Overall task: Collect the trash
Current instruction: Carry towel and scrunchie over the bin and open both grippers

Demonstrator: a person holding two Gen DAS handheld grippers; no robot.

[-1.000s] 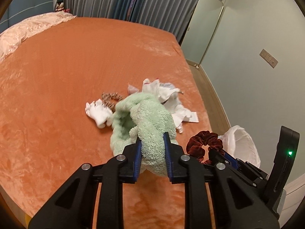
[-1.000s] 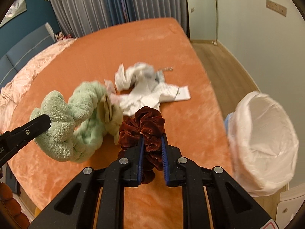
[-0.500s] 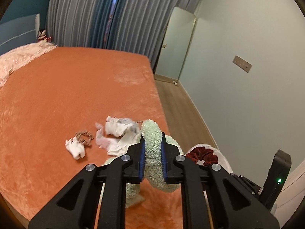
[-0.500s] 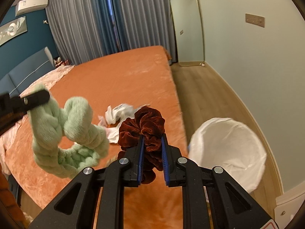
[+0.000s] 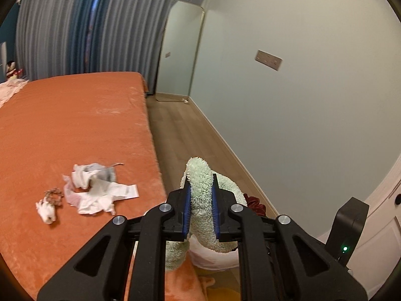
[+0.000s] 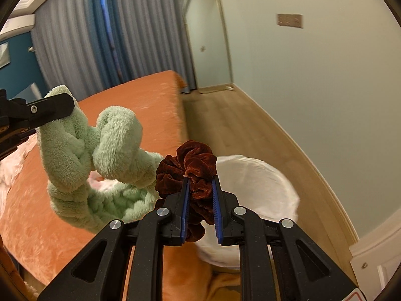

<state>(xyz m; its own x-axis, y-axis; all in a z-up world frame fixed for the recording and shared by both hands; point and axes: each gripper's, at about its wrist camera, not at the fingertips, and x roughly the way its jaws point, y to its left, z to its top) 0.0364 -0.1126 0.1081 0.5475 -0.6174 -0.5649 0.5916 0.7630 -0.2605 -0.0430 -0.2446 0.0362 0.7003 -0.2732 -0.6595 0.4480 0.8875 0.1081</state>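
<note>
My left gripper [image 5: 200, 188] is shut on a fluffy mint-green headband [image 5: 200, 200], which hangs in the air off the bed's right edge. The right wrist view shows the same headband [image 6: 100, 155] dangling in a loop from the left gripper [image 6: 65, 107]. A dark red velvet scrunchie [image 6: 193, 165] is pinched in my right gripper [image 6: 199, 185], just above a white-lined trash bin [image 6: 263, 190] on the floor. Crumpled white tissues and wrappers [image 5: 97, 190], a small white wad [image 5: 46, 209] and a brown hair tie [image 5: 54, 194] lie on the orange bed [image 5: 75, 115].
A wooden floor strip [image 5: 190, 135] runs between the bed and the pale wall [image 5: 300, 100]. A tall mirror [image 5: 180, 55] leans at the far end beside grey curtains [image 5: 75, 30]. A white cabinet [image 6: 376, 258] stands at the lower right.
Both grippers rose and swung right, off the bed toward the bin, carrying the headband and the scrunchie. The headband left the bed surface and now hangs free.
</note>
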